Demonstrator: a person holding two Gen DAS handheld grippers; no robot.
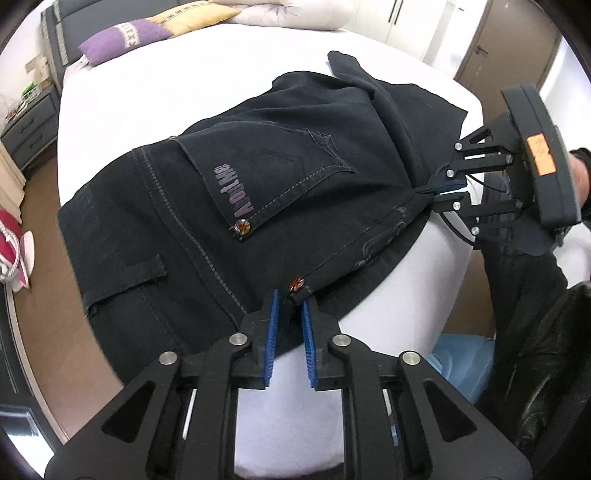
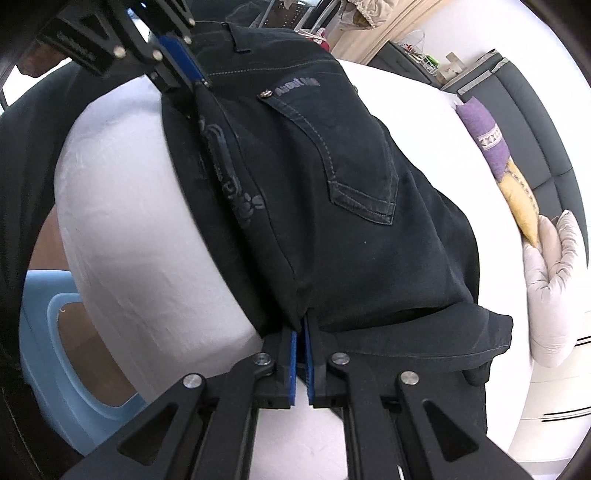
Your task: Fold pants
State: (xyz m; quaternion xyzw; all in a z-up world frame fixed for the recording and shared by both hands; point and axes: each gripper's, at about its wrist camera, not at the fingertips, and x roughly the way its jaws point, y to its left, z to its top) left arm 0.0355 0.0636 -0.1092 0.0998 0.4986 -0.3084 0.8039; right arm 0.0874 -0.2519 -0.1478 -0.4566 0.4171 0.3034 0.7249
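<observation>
Nearest in the left wrist view, the left claw (image 1: 288,325) has its blue pads a little apart, with the waistband edge of the pants (image 1: 258,177) lying between them by a small orange-and-silver rivet (image 1: 297,285); the pads do not look pressed together, so whether they grip the cloth cannot be told for sure. In the right wrist view the right claw (image 2: 300,354) has its pads nearly closed, pinching a fold of the dark cloth at the near edge of the pants (image 2: 332,192).

The pants lie folded on the white bed (image 1: 155,92), close to its near edge, back side up. A back pocket (image 1: 273,181) with pale lettering and grey stitching faces up, and a belt loop (image 1: 125,280) shows on the waistband to the left. One corner of the cloth sticks out past the fold on the far right side.

From the left wrist view the right claw (image 1: 439,188) shows at the right edge of the pants, clamped on the cloth. From the right wrist view the left claw (image 2: 184,70) sits at the far waistband corner.

Beside the bed, low down, stands a light blue stool (image 2: 55,332). Further off, at the head of the bed, lie a purple pillow (image 1: 125,40), a yellow pillow (image 1: 192,16) and a rolled white quilt (image 1: 291,13). A grey nightstand (image 1: 29,125) stands beyond the left side.
</observation>
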